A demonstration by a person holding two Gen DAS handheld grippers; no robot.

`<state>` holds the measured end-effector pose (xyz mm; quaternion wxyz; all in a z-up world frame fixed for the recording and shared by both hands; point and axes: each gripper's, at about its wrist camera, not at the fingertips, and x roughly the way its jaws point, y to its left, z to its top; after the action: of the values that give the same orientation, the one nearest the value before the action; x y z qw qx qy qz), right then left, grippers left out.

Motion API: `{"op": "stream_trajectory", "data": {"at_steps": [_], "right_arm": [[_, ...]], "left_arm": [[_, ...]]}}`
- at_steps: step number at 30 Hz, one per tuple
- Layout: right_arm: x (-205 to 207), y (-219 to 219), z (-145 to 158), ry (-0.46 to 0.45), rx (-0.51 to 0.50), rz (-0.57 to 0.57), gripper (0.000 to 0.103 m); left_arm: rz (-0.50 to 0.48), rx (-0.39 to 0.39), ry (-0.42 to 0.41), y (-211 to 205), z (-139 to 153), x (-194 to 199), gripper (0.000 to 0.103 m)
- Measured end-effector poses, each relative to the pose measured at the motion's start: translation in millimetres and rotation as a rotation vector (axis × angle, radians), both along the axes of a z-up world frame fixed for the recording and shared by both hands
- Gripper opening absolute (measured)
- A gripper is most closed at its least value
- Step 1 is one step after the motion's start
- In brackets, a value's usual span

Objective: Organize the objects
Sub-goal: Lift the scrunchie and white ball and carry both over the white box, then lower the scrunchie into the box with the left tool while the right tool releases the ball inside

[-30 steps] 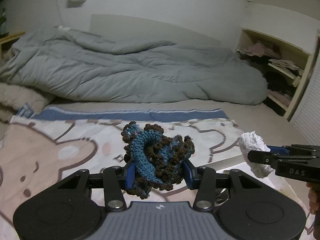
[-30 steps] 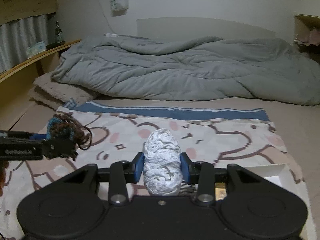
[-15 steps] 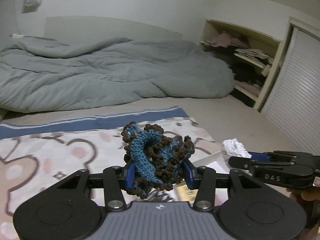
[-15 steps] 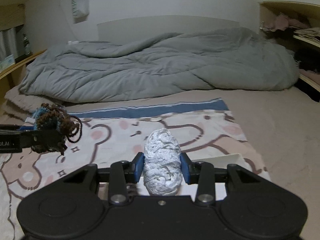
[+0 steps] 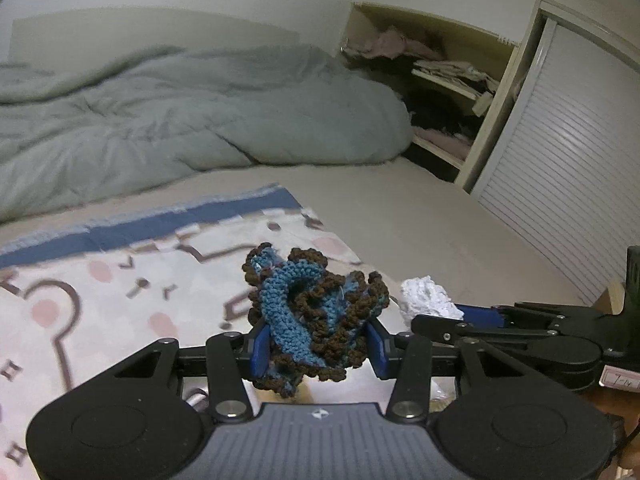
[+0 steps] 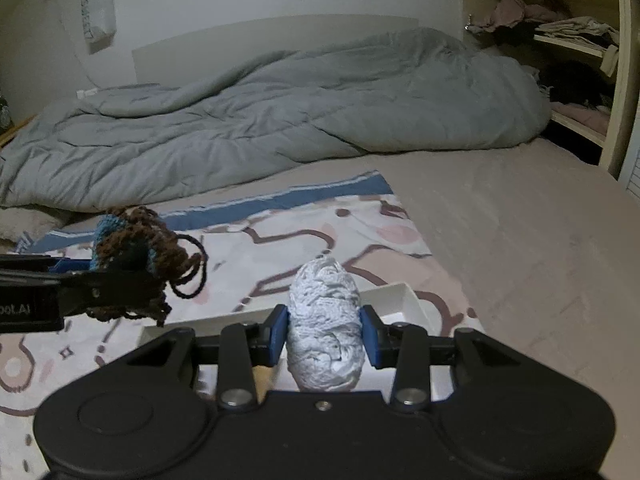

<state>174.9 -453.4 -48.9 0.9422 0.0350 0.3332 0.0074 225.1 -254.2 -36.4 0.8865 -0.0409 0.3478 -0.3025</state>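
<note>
My left gripper is shut on a crumpled blue and brown crochet piece, held above the patterned blanket. From the right wrist view the same crochet piece hangs at the left in that gripper. A white crochet bundle stands upright between the blue pads of my right gripper, which is shut on it. That white bundle shows beside the left gripper, at its right. Below the right gripper lies a white box, mostly hidden by the gripper body.
A grey duvet is heaped across the far side of the bed. Open shelves with clothes stand at the far right, next to a slatted door. Bare beige sheet stretches to the right of the blanket.
Both grippers have swung to the right and a little down over the bed, each keeping its crochet piece. The white box has come into view under the right gripper.
</note>
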Motion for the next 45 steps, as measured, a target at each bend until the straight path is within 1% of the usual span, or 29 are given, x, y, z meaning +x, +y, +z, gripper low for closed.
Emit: {"op": "stream_trajectory", "data": {"at_steps": [3,7,11,18,19,21,22,23,25,27,37,43,45], "right_arm": [[3,-8,-6,0.009,-0.005,-0.006,0.040],[9,-17,-15,0.025,-0.011,-0.033,0.040],[14,-24,-25,0.049,-0.010,-0.050,0.040],[23,-34,-38,0.082,-0.023,-0.072,0.040],[24,-35,-41,0.087,-0.025,-0.075,0.040],[26,-37,-44,0.095,-0.029,-0.077,0.040],[27,-37,-47,0.100,-0.036,-0.077,0.040],[27,-36,-48,0.101,-0.047,-0.070,0.042],[27,-33,-51,0.105,-0.076,-0.069,0.043],[29,-32,-52,0.120,-0.090,-0.076,0.045],[23,-33,-51,0.136,-0.068,-0.092,0.045],[11,-32,-38,0.115,-0.044,-0.090,0.045],[7,-30,-32,0.111,-0.036,-0.079,0.047]], "left_arm": [[-0.024,-0.018,0.039,-8,-16,5,0.048],[-0.082,-0.041,0.082,-22,-40,10,0.048],[-0.149,-0.054,0.097,-38,-62,13,0.048],[-0.221,-0.023,0.048,-62,-85,20,0.049],[-0.225,-0.015,0.041,-64,-88,20,0.050],[-0.220,0.014,0.047,-69,-96,22,0.061],[-0.206,0.038,0.057,-70,-101,23,0.063],[-0.197,0.045,0.065,-69,-104,25,0.065],[-0.189,0.040,0.084,-65,-109,28,0.065],[-0.184,0.039,0.092,-63,-110,28,0.065],[-0.191,0.048,0.082,-59,-94,17,0.065],[-0.174,0.061,0.070,-49,-79,5,0.065],[-0.167,0.067,0.063,-44,-73,-1,0.065]]}}
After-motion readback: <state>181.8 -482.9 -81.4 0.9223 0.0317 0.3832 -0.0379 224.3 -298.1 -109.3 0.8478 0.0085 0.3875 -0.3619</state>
